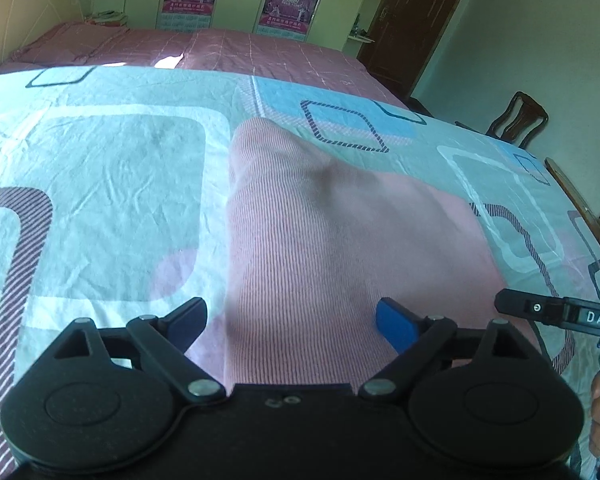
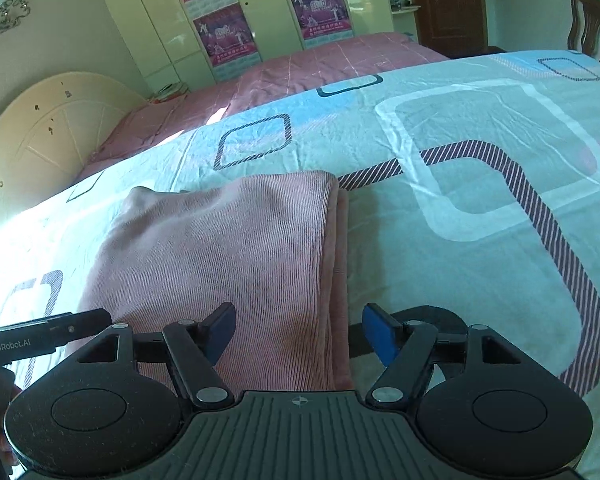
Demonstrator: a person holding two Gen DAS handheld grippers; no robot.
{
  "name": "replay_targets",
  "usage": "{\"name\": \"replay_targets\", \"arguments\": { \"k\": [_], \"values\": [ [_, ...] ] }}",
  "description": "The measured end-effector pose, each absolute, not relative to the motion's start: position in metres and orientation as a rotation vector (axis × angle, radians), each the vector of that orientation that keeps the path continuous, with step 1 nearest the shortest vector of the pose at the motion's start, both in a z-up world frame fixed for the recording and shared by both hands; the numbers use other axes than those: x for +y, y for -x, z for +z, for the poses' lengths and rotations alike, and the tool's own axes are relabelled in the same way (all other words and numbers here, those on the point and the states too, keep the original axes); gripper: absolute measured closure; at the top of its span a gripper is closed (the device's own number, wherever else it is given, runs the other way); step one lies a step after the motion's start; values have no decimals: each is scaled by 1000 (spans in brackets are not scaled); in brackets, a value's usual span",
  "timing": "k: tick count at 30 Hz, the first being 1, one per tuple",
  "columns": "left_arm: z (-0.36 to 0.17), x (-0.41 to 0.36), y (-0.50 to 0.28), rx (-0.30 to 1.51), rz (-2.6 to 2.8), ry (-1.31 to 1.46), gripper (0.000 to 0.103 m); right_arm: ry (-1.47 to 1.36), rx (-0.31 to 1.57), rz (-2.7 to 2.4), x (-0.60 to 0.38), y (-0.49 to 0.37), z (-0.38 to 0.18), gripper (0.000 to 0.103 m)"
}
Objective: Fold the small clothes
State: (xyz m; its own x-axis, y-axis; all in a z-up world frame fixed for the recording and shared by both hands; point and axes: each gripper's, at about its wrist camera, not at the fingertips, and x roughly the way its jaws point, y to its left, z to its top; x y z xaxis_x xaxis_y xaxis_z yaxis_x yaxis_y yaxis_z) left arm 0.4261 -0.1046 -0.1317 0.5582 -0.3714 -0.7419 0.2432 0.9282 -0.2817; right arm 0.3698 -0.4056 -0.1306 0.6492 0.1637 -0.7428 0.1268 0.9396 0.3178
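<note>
A pink ribbed garment [image 2: 220, 264] is lying folded on the patterned sheet [image 2: 480, 168] that is covering the bed. In the right wrist view its folded edge is running down the right side, with a second layer showing just beneath it, and its far corner is lifting slightly.

The left hand-held gripper [image 1: 290, 326] is hovering over the near part of the garment with its jaws standing wide apart. Nothing is caught between its blue pads [image 1: 396, 326]; the pink cloth is only showing below the gap.

The right hand-held gripper [image 2: 298, 334] is sitting over the garment's folded right edge, jaws spread and holding nothing. Its left finger is lying over the pink cloth and its right finger over the sheet.

Behind the sheet, a pink bedcover [image 1: 240, 50] is stretching toward a cream wardrobe [image 2: 156, 20] bearing posters [image 1: 286, 0]. A wooden chair [image 1: 518, 120] is standing at the right.
</note>
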Motion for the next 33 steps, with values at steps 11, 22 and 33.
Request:
{"name": "replay_targets", "arguments": {
  "k": [11, 22, 33],
  "values": [
    [-150, -115, -440, 929, -427, 232, 28, -469, 891, 118, -411, -396, -164, 69],
    [-125, -123, -428, 858, -406, 163, 69, -504, 871, 134, -397, -390, -142, 82],
    [-81, -87, -403, 777, -418, 152, 71, -503, 807, 215, -335, -380, -91, 83]
  ]
}}
